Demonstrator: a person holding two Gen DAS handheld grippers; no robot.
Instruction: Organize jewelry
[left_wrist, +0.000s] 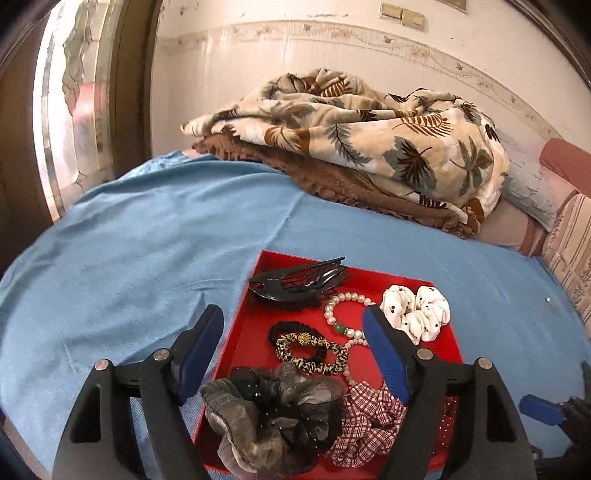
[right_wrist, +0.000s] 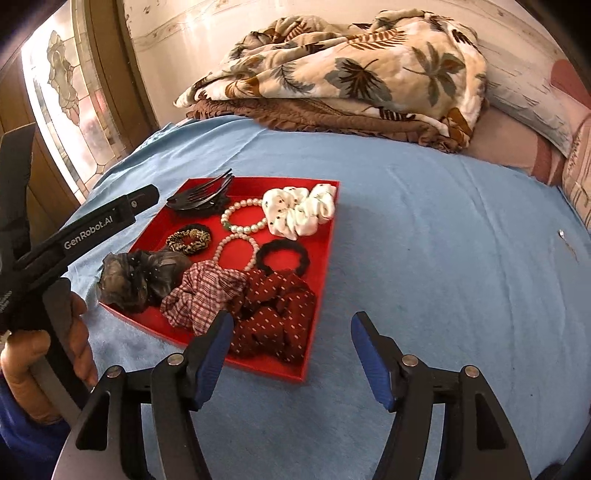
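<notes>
Left wrist: hair claw clip (left_wrist: 301, 284) lengthwise, seemingly rightward.

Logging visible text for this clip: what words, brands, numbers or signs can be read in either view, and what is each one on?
"GenRobot.AI": white lettering on the black body of the left gripper, seen in the right wrist view.
A small white mark on the same gripper's lower part, at the picture's left edge: too small and cut off to read.
Nothing readable on the red tray, its contents, or the wall plates.
</notes>
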